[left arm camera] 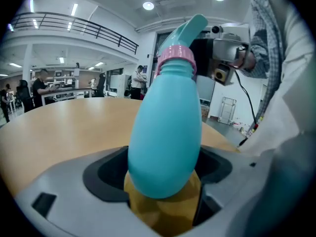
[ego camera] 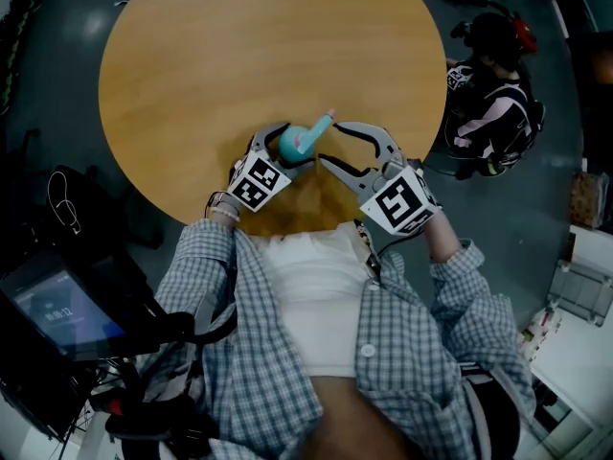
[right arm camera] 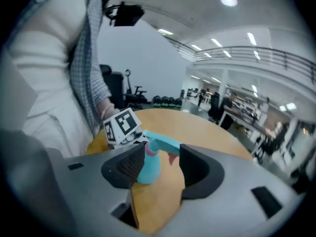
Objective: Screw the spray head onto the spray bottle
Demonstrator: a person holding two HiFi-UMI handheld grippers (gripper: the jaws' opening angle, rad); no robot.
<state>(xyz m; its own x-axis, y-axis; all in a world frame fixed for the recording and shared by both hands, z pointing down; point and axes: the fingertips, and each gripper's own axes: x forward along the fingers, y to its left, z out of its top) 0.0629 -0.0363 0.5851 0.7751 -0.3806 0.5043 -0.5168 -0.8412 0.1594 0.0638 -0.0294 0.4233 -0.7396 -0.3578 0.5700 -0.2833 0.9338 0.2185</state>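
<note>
A teal spray bottle (ego camera: 290,143) tilts near the front edge of the round wooden table (ego camera: 192,65). My left gripper (ego camera: 287,151) is shut on its body. In the left gripper view the bottle (left arm camera: 168,132) fills the gap between the jaws. A pink collar (left arm camera: 176,58) and the teal spray head (left arm camera: 191,25) sit on its neck. My right gripper (ego camera: 330,145) stands open just right of the spray head (ego camera: 321,123), not touching it. In the right gripper view the bottle (right arm camera: 148,168) and spray head (right arm camera: 163,143) lie beyond the open jaws of the right gripper (right arm camera: 158,167).
A person in dark clothes (ego camera: 493,94) is by the table's right edge. A lit screen (ego camera: 62,314) sits at the lower left. The far part of the tabletop is bare wood. White racks (ego camera: 579,324) stand at the right.
</note>
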